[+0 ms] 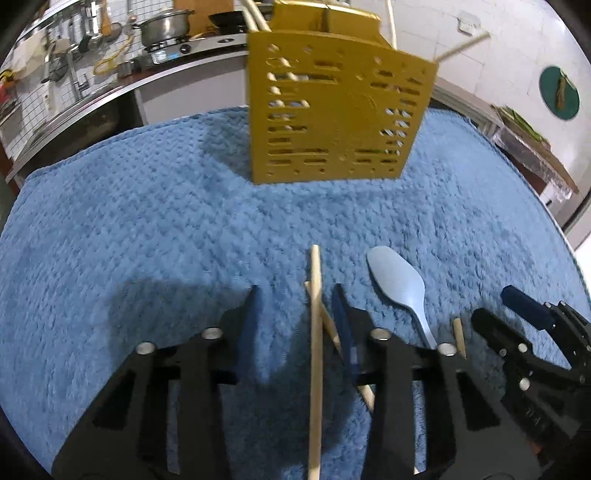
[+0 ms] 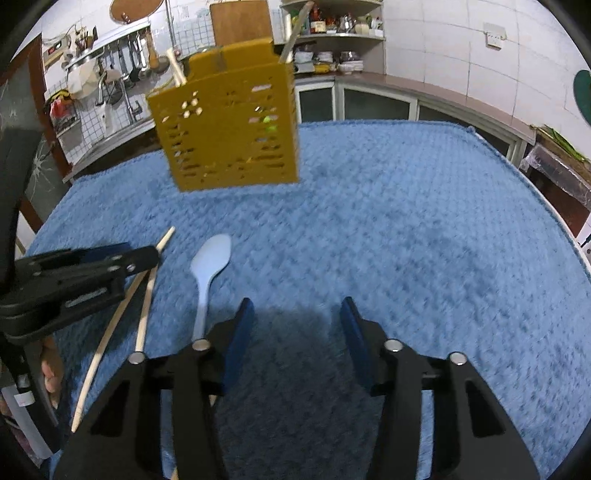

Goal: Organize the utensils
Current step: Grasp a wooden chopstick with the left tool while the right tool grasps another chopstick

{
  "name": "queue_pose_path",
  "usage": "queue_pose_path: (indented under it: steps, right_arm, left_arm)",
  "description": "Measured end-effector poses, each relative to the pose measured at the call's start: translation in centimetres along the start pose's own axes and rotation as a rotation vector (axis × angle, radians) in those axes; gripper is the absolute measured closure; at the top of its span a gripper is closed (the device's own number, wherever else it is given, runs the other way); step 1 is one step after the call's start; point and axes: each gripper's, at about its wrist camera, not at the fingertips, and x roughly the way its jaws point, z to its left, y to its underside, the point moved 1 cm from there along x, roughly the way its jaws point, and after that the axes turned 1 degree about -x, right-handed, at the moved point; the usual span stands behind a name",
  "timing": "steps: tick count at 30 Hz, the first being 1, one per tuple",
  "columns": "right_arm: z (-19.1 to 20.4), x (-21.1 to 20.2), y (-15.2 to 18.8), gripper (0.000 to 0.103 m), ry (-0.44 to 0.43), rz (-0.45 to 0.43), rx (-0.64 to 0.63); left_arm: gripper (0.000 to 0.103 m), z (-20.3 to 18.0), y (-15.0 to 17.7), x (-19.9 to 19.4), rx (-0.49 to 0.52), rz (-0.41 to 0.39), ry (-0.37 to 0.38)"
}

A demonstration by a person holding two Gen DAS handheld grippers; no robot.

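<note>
A yellow perforated utensil holder (image 1: 332, 110) (image 2: 229, 129) stands upright at the far side of the blue towel (image 1: 147, 221) (image 2: 406, 221), with several wooden sticks poking out of it. Two crossed wooden chopsticks (image 1: 315, 332) (image 2: 146, 306) lie between the fingers of my left gripper (image 1: 296, 295) (image 2: 147, 258); its pads stand apart from them. A light blue spoon (image 1: 397, 284) (image 2: 212, 258) lies just right of that gripper. Another short stick end (image 1: 458, 336) shows by the spoon's handle. My right gripper (image 2: 297, 310) (image 1: 498, 310) is open over bare towel, the spoon left of its left finger.
Behind the table runs a kitchen counter with a stove and a steel pot (image 1: 166, 26), hanging tools and a sink. Shelves (image 2: 332, 37) and cabinets stand at the back right. The towel's right half is bare. A person's hand (image 2: 50, 373) shows at the left edge.
</note>
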Motion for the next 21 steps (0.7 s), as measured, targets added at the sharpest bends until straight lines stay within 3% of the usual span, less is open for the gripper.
queue_pose_path:
  steps: [1, 5, 7, 21]
  right_arm:
    - [0.2, 0.1, 0.1, 0.061, 0.004, 0.004, -0.002]
    - [0.8, 0.3, 0.2, 0.071, -0.007, 0.027, 0.019]
    - [1.0, 0.3, 0.2, 0.074, -0.013, 0.039, 0.032]
    - [3.0, 0.2, 1.1, 0.074, -0.015, 0.083, 0.028]
  left_arm:
    - [0.081, -0.2, 0.0, 0.5, 0.01, 0.013, 0.008]
    - [0.086, -0.7, 0.1, 0.4, 0.033, -0.001, -0.002]
    - [0.098, -0.6, 0.1, 0.3, 0.042, -0.013, -0.015]
    - [0.098, 3.2, 0.5, -0.7, -0.018, -0.013, -0.035]
